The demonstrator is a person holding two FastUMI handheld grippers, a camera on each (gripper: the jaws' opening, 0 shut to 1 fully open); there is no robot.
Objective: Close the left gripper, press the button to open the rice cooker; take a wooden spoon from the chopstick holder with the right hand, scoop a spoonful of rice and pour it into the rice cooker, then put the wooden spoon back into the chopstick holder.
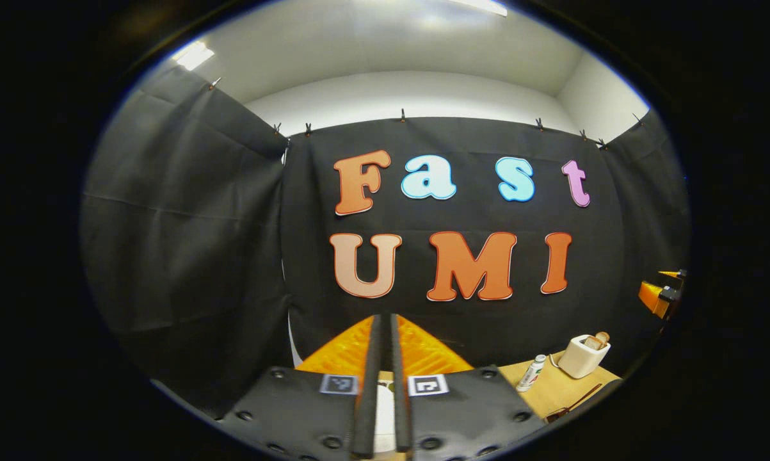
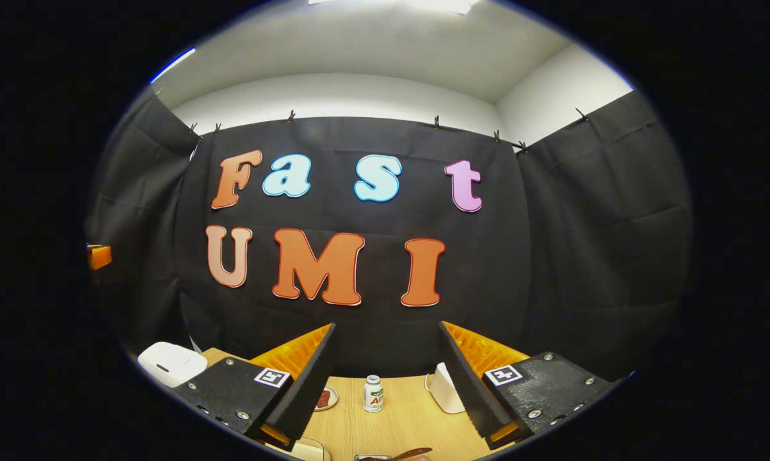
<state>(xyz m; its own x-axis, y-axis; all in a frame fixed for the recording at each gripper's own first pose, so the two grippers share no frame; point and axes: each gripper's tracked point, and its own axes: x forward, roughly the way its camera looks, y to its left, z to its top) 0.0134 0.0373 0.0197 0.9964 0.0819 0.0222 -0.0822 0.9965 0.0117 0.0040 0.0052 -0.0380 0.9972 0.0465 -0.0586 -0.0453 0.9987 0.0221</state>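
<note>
- The left tongs (image 1: 385,384) are pressed together with nothing between them, pointing at the booth wall above the light wooden desk (image 1: 554,387); the closing step looks done, the button press not yet.
- The right tongs (image 2: 385,378) are standing wide apart and empty, also raised over the desk.
- The white rounded rice cooker (image 2: 170,363) is sitting low at the left edge of the right gripper view, lid seemingly down; whether anything is inside, I cannot tell.
- The cream ceramic chopstick holder (image 1: 583,356) is standing at the far right of the desk in the left gripper view, with brown wooden utensil ends poking out of its top.
- A small white bottle with a green cap (image 2: 372,393) is standing between cooker and holder; its contents are hidden.
- A small round dish with something reddish-brown in it (image 2: 325,398) is lying near the bottle.
- Risk: both tongs are aiming high, so a blind descent could miss the button or bump the lid.
- Risk: reaching for the spoon could be knocking the bottle over, since it is standing near the holder.
</note>
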